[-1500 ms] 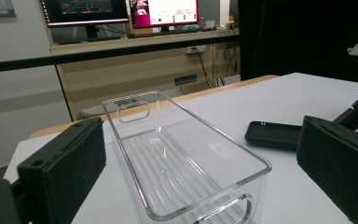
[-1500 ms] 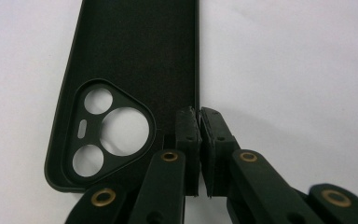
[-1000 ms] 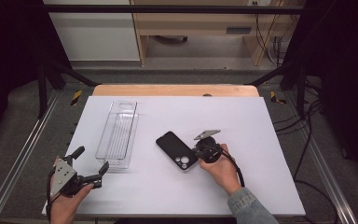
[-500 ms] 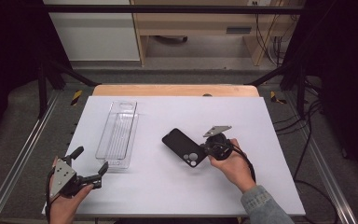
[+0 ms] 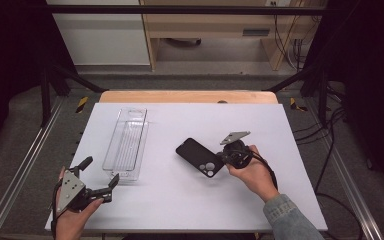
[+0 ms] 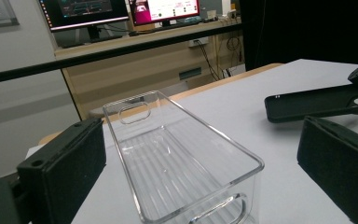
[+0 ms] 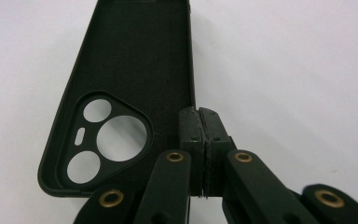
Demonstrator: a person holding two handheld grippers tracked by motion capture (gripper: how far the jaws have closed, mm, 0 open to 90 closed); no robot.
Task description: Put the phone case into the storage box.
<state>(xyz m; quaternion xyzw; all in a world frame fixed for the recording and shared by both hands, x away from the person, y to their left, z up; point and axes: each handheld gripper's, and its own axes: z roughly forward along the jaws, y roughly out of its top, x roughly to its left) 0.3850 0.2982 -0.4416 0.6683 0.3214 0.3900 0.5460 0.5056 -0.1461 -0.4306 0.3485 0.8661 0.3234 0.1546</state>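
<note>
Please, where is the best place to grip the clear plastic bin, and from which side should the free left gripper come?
Probably the near short wall of the clear bin, from the person's side. The bin stands upright and open-topped, its thin rim exposed, so one jaw can go inside and one outside. The left gripper already stands open just before that end.

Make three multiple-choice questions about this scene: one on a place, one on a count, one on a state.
1. Where does the clear bin lie?
A. left of the phone case
B. right of it
C. on top of it

2. How many round holes does the phone case have?
A. one
B. three
C. five

3. How are the right tongs?
A. wide open
B. shut on the phone case's edge
C. shut on the bin

Answers:
1 A, the high view shows it.
2 B, the right gripper view shows three.
3 B, the pads pinch the case wall.
</note>
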